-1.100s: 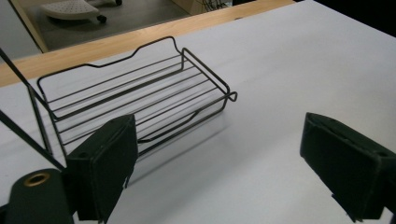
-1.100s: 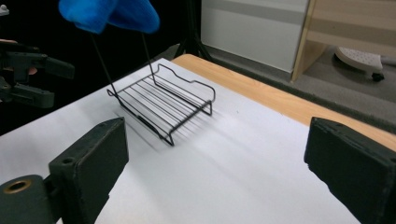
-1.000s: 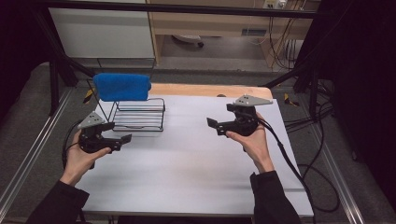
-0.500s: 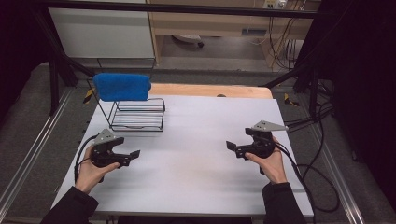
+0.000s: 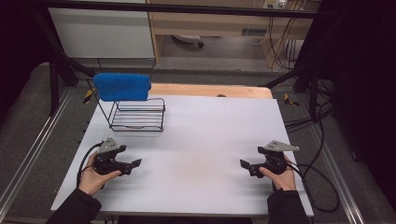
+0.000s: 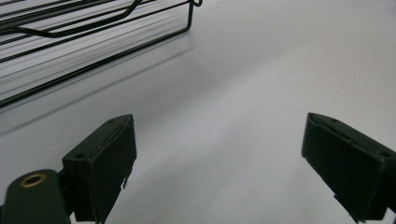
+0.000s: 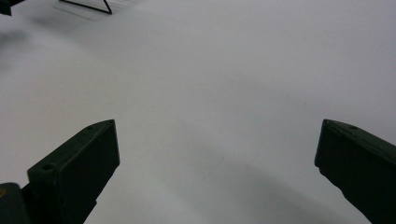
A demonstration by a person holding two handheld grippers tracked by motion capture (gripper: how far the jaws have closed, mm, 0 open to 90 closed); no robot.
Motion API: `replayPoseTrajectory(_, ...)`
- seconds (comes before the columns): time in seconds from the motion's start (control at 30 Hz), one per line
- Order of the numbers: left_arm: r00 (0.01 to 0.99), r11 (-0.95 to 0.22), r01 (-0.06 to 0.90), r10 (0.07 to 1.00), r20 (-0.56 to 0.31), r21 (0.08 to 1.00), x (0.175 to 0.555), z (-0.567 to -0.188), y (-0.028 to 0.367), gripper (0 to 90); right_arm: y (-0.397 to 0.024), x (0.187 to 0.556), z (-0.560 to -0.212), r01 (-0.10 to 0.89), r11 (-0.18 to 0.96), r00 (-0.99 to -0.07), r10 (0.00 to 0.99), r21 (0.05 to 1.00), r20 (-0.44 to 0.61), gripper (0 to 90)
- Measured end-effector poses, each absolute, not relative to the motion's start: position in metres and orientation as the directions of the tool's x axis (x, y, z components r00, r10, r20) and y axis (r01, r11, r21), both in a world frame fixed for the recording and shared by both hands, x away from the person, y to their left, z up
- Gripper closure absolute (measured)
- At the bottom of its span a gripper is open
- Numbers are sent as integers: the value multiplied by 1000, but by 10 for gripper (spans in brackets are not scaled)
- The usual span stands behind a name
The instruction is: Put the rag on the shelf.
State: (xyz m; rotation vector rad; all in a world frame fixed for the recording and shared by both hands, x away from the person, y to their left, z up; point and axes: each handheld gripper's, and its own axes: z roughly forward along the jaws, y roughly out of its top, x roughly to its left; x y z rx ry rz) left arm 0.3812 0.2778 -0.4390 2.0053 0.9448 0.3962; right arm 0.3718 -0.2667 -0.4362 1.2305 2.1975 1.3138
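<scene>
Two hand-held tools, left tool (image 5: 133, 164) and right tool (image 5: 244, 165), rest low over a white surface (image 5: 201, 135), jaws apart, gripping nothing; a wire rack (image 5: 137, 114) carries a blue towel (image 5: 122, 87).

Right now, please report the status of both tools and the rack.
Left tool open, empty. Right tool open, empty. Wire rack far left, blue towel draped on it. Nothing between.

Item one: black wire rack (image 5: 138, 115), upright at the far left of my white table (image 5: 205, 140), its base made of thin parallel rods; its near edge also shows at the top of my left gripper view (image 6: 93, 42). Nothing lies on its base.

Item two: blue towel (image 5: 122, 87), thick and soft, draped over the rack's raised back rail, hanging level.
</scene>
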Motion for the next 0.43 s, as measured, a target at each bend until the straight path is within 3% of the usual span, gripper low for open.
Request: replayPoseTrajectory(0.43,675,-350,463,735,-67,815,376,-445,279,105,-273,361,-447,518,248,-616,772,819,156,7)
